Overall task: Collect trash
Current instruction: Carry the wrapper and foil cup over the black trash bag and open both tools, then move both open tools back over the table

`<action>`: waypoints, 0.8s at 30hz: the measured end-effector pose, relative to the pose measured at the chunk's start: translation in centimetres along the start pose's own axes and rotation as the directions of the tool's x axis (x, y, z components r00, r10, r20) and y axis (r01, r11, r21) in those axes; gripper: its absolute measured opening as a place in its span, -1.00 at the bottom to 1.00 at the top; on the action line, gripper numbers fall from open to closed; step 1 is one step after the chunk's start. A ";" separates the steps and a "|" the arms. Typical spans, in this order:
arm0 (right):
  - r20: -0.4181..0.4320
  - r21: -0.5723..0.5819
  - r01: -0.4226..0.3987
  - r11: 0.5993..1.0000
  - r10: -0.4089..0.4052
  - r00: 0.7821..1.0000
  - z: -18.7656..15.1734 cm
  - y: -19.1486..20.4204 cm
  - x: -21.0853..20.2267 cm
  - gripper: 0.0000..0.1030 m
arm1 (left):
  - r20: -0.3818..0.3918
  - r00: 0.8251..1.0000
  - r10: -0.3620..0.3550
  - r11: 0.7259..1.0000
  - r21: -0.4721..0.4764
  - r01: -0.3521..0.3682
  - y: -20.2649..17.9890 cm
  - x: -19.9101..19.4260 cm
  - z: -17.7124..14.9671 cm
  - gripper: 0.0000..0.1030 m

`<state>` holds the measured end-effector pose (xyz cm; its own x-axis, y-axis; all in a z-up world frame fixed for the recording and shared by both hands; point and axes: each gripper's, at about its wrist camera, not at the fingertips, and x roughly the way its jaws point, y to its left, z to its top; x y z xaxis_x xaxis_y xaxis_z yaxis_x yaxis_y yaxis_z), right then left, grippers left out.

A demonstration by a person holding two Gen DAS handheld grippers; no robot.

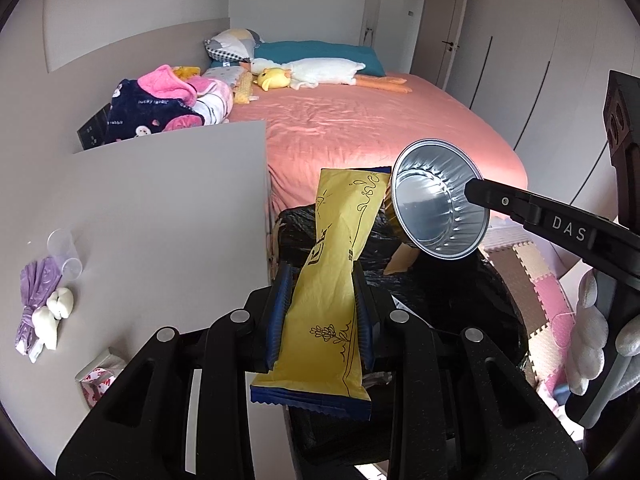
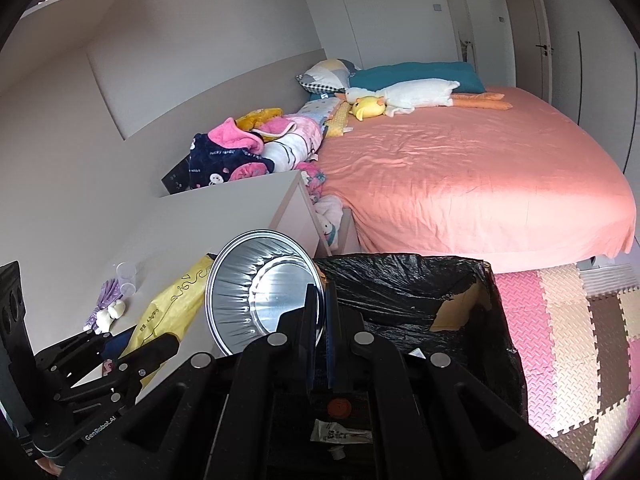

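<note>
My left hand-held gripper (image 1: 320, 312) is clamped on the yellow wrapper (image 1: 332, 280) and my right hand-held gripper (image 2: 320, 312) pinches the rim of the foil cup (image 2: 260, 292), both at the black-lined bin (image 2: 420, 292). I should hold each squarely over its mouth before letting go, since the cup is light and could tip out. The bin's bottom is hidden behind my hand-held grippers, and the purple scraps (image 1: 36, 296) on the table (image 1: 160, 200) are too small to identify.

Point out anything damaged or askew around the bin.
The black bin liner is torn at the far right corner, baring the brown cardboard box beneath. A clear plastic cup lies tipped over on the white desk.
</note>
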<state>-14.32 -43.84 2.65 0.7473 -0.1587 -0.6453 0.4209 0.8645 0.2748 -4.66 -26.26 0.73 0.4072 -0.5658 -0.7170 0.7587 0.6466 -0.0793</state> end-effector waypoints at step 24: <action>0.014 0.120 0.147 0.982 -0.150 0.989 0.1 -5.7 -1.4 0.55 | -0.120 0.987 -0.111 0.993 0.021 0.115 -2.7 3.1 -0.4 0.88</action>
<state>-17.72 -48.63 2.02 0.6829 -0.2933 -0.6690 0.5852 0.7679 0.2606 -5.65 -29.50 -1.54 0.2564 -0.5690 -0.7814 0.8109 0.5665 -0.1464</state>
